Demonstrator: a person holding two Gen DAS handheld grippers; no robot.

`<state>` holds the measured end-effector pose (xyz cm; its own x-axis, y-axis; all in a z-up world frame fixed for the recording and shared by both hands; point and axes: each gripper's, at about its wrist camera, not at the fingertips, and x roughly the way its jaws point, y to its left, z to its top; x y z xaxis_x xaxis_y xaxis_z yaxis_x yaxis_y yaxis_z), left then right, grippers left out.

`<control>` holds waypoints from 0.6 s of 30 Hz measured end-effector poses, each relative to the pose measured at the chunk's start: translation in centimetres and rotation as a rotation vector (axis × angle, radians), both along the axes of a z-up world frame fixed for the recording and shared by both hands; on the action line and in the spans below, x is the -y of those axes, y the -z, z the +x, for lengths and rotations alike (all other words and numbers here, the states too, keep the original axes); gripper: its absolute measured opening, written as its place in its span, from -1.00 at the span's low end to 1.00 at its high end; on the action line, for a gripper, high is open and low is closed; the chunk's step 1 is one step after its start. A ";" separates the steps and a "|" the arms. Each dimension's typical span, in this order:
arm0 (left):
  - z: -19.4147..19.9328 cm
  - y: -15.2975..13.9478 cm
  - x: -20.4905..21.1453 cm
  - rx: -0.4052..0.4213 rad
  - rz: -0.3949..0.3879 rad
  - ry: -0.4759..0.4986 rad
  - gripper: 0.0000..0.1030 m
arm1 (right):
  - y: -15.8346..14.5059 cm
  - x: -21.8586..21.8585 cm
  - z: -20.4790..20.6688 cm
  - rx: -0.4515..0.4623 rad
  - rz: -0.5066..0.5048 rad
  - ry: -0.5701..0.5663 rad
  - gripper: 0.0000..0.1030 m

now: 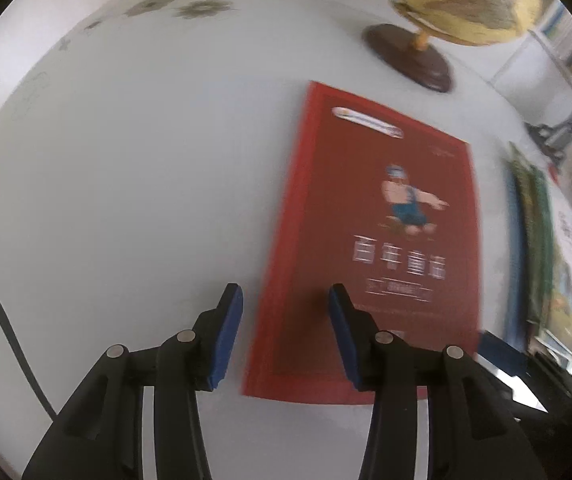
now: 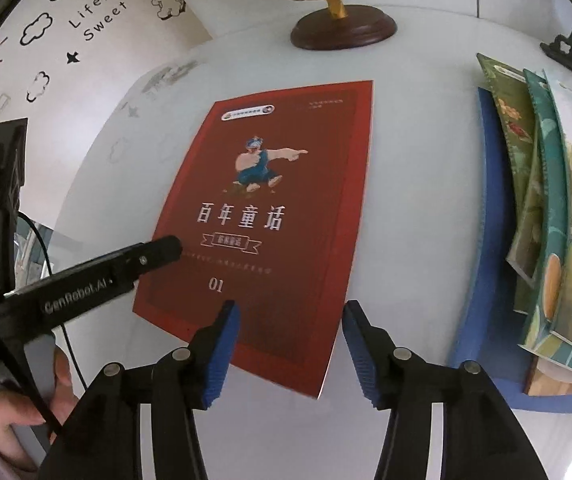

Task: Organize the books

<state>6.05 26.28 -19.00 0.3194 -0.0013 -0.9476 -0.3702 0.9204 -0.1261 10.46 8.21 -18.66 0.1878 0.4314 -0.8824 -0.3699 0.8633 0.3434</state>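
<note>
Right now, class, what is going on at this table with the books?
A person holds a claw in each hand over a red storybook lying flat on the white table. The left claw and right claw are both open, straddling the book's near corners, gripping nothing. A stack of picture books rests on a blue book to the right, and a globe stands behind.

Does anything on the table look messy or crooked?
Yes. The pile of books on the right looks messy: they overlap at different angles, with corners poking out, partly over a blue board. The red book lies flat by itself, slightly crooked. Nothing looks spilled or torn.
</note>
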 end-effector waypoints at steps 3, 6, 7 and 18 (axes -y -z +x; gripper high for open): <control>-1.0 -0.5 -1.5 0.016 -0.038 -0.094 -0.18 | -0.2 1.3 -0.2 -0.042 0.041 0.039 0.00; -1.6 -1.2 -1.9 0.061 -0.119 -0.153 -0.18 | -1.3 4.0 -0.7 -0.017 0.080 0.096 0.00; -1.5 -1.6 -1.7 0.083 -0.142 -0.152 -0.18 | -1.6 4.9 -0.8 0.000 0.093 0.112 0.00; 5.4 -5.2 12.2 0.264 -0.293 0.242 -0.18 | -6.9 15.9 -1.6 0.255 -0.004 0.301 0.12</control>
